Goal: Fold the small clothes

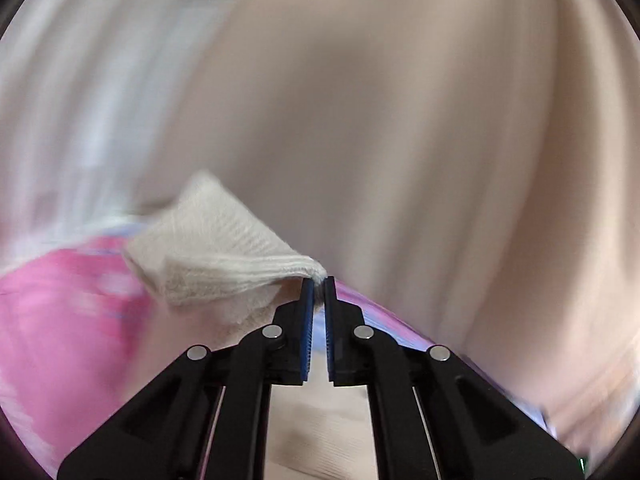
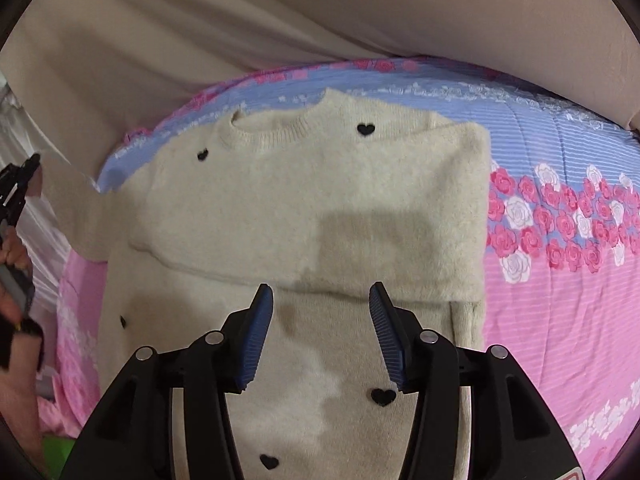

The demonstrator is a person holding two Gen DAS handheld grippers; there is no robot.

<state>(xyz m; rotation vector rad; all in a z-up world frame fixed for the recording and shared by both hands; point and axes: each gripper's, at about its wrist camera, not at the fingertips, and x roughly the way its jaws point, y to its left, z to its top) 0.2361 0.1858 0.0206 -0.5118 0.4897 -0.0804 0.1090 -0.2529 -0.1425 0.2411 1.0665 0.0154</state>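
Observation:
A cream knit sweater [image 2: 312, 200] with small black hearts lies flat on a floral bedsheet [image 2: 560, 280]. One sleeve is folded across its chest. My right gripper [image 2: 322, 292] hovers open just above the lower edge of that folded sleeve, with nothing between its blue pads. In the blurred left wrist view, my left gripper [image 1: 319, 280] is shut on a ribbed cream edge of the sweater [image 1: 216, 248], which hangs off to the left of the fingertips. In the right wrist view, the black left gripper [image 2: 18, 188] and the hand holding it show at the left edge.
The bedsheet is pink with roses and a blue striped band [image 2: 520, 128] along its far side. A beige cloth or curtain [image 2: 240, 20] rises behind the bed. Something green [image 2: 56, 452] shows at the bottom left.

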